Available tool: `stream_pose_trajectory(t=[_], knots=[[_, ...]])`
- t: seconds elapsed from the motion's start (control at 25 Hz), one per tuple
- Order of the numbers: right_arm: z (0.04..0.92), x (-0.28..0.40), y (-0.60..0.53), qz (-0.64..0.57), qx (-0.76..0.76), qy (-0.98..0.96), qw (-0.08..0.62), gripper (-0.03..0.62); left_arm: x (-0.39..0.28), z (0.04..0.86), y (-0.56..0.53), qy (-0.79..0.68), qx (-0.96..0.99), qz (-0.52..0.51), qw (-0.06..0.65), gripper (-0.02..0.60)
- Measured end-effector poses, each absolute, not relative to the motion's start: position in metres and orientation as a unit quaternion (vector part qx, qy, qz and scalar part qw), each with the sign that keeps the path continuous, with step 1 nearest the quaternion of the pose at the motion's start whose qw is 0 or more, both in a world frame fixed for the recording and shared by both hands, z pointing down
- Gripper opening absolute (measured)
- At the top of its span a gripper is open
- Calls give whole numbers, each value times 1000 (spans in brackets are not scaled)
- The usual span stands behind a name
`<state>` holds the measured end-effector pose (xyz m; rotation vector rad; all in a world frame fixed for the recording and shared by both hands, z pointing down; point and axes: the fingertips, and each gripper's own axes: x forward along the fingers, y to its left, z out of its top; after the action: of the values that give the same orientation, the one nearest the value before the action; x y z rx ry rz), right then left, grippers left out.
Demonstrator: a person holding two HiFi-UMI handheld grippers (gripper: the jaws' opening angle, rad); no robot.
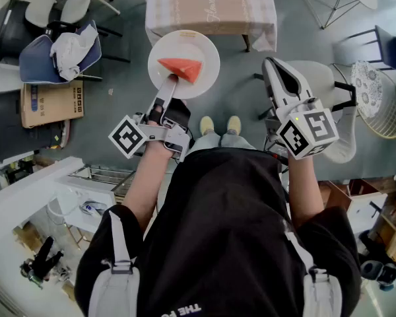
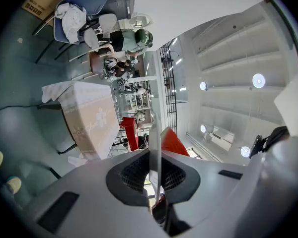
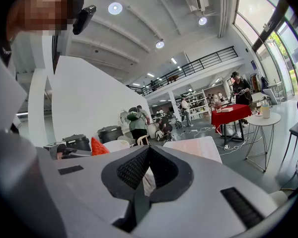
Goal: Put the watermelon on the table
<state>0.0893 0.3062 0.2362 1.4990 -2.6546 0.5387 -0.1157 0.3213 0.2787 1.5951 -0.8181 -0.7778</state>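
Over grey floor (image 1: 122, 101), left hand-held gripper (image 1: 172, 78) clamps plate (image 1: 203, 48) bearing watermelon (image 1: 182, 67); right hand-held gripper (image 1: 270, 62) seemingly closed, empty.

Bright, even indoor light; shadows were faint in the head view. Round ceiling lamps (image 2: 259, 80) glared at right of left gripper view. Windows (image 3: 280, 43) blew out upper right of right gripper view. Both were fisheye-warped, corners black.
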Motion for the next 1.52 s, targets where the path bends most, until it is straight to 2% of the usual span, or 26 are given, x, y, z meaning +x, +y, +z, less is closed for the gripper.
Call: stream_pose_trajectory(t=[0.48, 1.36, 1.52], knots=[[245, 82, 304, 179, 486, -855, 30, 15, -119, 277, 320, -336, 684, -328, 559, 26], [247, 20, 310, 183, 478, -859, 8, 15, -164, 281, 327, -308, 690, -324, 570, 26], [244, 13, 310, 187, 486, -853, 25, 14, -169, 281, 324, -307, 692, -320, 570, 26]])
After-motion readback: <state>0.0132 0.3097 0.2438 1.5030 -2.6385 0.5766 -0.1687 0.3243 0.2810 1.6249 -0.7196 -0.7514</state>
